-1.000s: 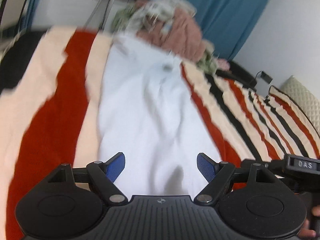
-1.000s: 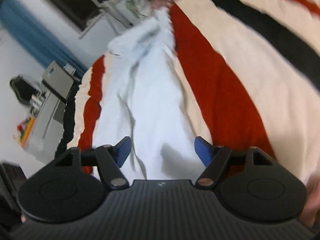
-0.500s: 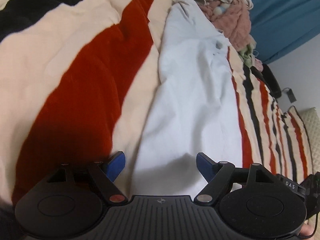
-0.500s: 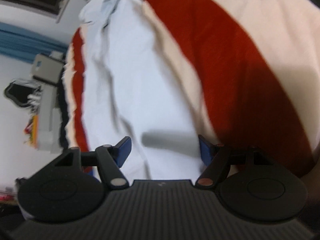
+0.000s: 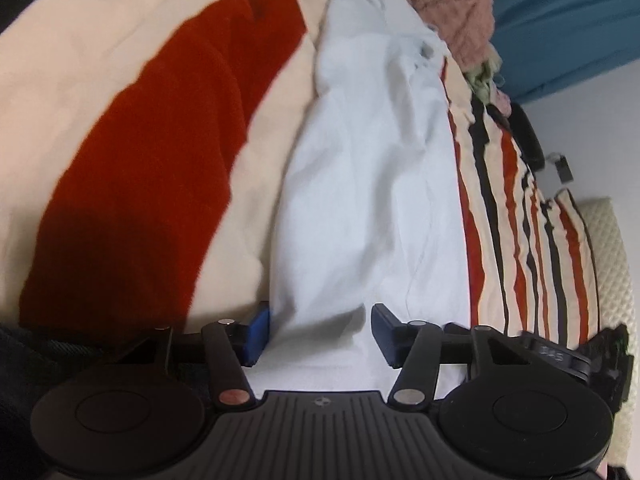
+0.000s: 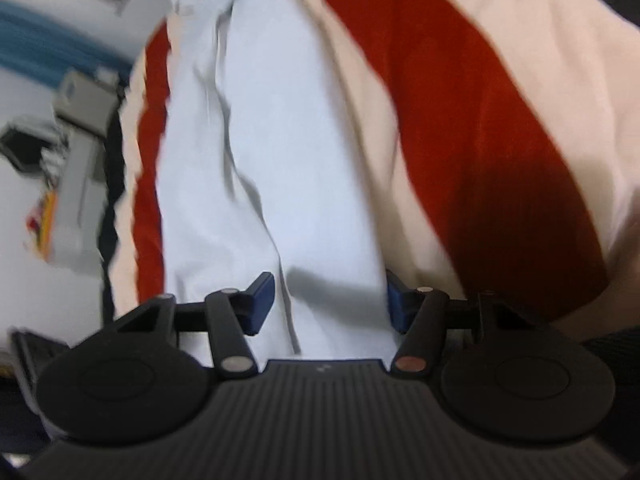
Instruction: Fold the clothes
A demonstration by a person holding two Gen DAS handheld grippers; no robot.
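Observation:
A white garment (image 5: 372, 184) lies lengthwise on a blanket (image 5: 132, 152) with red, cream and black stripes. My left gripper (image 5: 320, 334) is low over the garment's near end, at its left edge. Its jaws are closing with a hump of white cloth between the blue pads (image 5: 258, 334), and the gap is still wide. In the right wrist view the same white garment (image 6: 280, 140) runs away from me. My right gripper (image 6: 328, 304) is over its near end at the right edge, jaws closing with cloth between them, one fingertip (image 6: 396, 306) beside the cloth's border.
A heap of pink and greenish clothes (image 5: 460, 12) sits past the garment's far end, before a blue curtain (image 5: 560, 20). A cream quilted pillow (image 5: 612, 264) and a black object (image 5: 528, 136) lie to the right. Grey furniture (image 6: 80, 120) stands beyond the bed's left side.
Both grippers have come down and closer to the garment's near end. Their jaws have narrowed around the cloth. The left view has rolled, so the garment now leans right.

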